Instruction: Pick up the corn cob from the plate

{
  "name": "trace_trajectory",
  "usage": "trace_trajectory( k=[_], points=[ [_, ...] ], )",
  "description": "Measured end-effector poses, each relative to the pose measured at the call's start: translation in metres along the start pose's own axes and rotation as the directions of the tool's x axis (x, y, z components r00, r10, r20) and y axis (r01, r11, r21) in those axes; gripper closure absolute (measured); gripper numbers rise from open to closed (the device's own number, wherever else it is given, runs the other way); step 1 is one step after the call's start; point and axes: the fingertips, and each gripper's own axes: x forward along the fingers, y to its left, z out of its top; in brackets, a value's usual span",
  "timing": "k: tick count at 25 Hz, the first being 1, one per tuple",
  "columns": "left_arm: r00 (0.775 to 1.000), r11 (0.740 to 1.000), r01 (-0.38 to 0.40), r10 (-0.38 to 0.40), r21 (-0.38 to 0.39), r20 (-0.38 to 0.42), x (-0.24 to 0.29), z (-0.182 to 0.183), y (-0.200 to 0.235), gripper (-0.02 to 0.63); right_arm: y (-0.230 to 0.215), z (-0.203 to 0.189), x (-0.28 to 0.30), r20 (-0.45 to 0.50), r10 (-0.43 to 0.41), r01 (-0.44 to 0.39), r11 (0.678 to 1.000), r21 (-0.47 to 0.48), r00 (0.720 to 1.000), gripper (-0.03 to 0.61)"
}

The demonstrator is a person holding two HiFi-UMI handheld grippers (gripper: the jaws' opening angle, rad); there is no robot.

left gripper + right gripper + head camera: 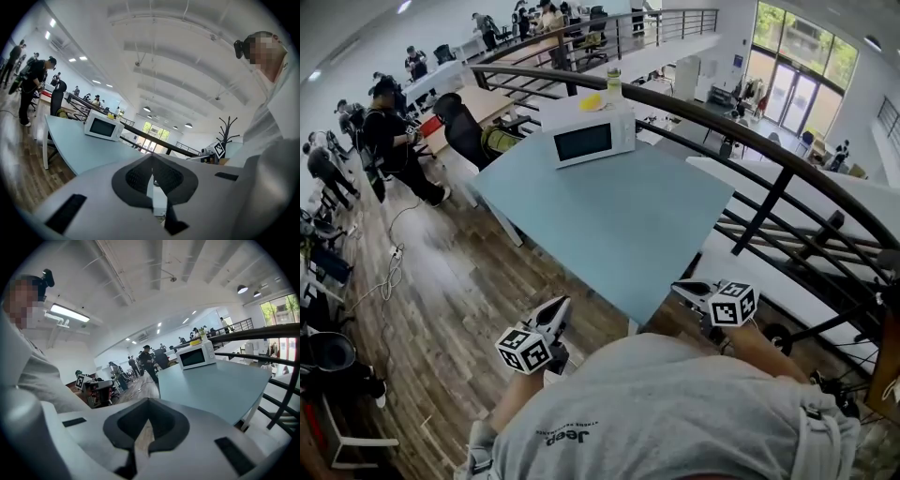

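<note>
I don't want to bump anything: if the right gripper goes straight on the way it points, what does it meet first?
The right gripper would probably meet the light blue tabletop first, near its close corner.

You faced the table [619, 225]. The microwave [586, 139] sat on the table's far end, with a bottle [613, 82] on top. A chair [461, 127] stood off the table's far left corner, and the railing [769, 204] curved behind and along its right.

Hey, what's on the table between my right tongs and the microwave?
Nothing: only bare table top lies between the right tongs and the microwave, as the head view shows.
</note>
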Motion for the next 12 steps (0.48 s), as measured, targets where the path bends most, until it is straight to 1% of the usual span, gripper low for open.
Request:
trace_trajectory(
  k=[6,9,12],
  points=[
    [0.999,0.999,0.036,-0.037,-0.019,-0.013,0.026,0.004,0.028,0.595,-0.021,0.004,0.016,-0.018,-0.039,0.039,0.999,0.017,0.999,0.569],
    [0.999,0.999,0.032,-0.033,-0.035,-0.019,0.04,0.003,0.035,0.595,-0.034,0.009,0.021,-0.025,-0.036,0.036,0.999,0.021,0.999,0.569],
    [0.999,0.999,0.011,-0.013,-0.041,-0.038,0.061,0.003,0.034,0.595,-0.056,0.019,0.018,-0.018,-0.016,0.016,0.999,0.029,1.0,0.569]
  ],
)
